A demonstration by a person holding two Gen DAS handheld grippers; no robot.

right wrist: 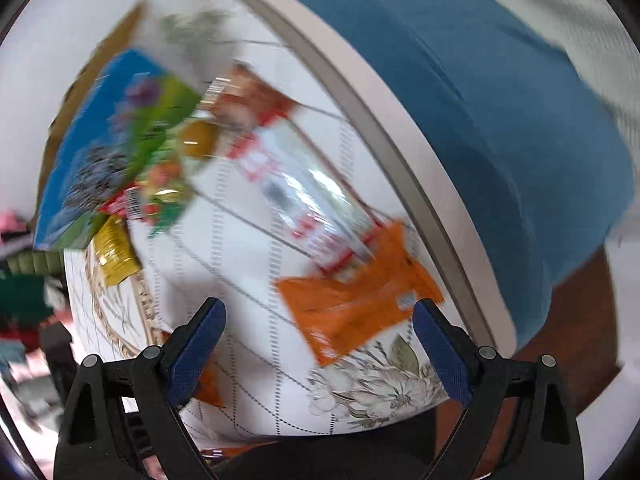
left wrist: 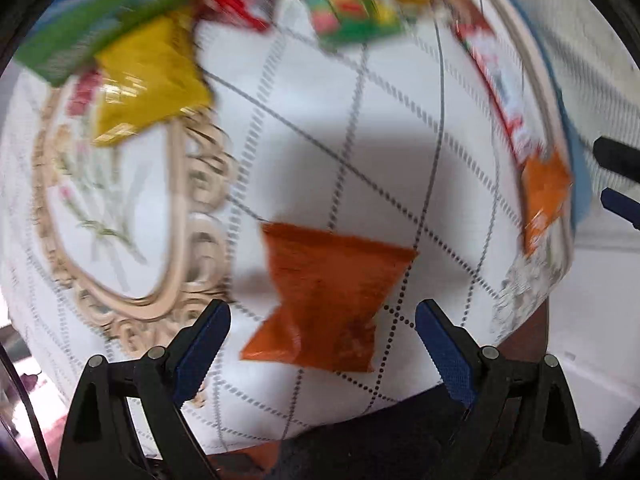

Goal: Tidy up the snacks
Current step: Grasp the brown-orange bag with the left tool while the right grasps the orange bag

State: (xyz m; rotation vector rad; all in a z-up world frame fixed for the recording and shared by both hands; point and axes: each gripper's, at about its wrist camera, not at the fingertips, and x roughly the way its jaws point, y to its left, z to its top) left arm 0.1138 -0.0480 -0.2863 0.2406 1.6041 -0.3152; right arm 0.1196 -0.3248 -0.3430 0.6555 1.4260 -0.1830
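Both views are motion-blurred. In the left wrist view a dark orange snack packet (left wrist: 328,300) lies on the white checked tablecloth (left wrist: 400,152), just ahead of and between the fingers of my open, empty left gripper (left wrist: 322,320). A yellow packet (left wrist: 148,80) rests on the ornate tray (left wrist: 120,216) at left. In the right wrist view a bright orange packet (right wrist: 360,292) lies just ahead of my open, empty right gripper (right wrist: 318,320), with a clear red-and-white packet (right wrist: 304,196) behind it. The right gripper's fingertips (left wrist: 616,176) show at the left wrist view's right edge.
Green, red and multicoloured packets (left wrist: 352,4) crowd the table's far side, beside a blue-green box (right wrist: 104,144). A blue cushion or chair back (right wrist: 500,128) borders the round table edge (right wrist: 400,132). Floral print (right wrist: 380,384) marks the cloth's near edge.
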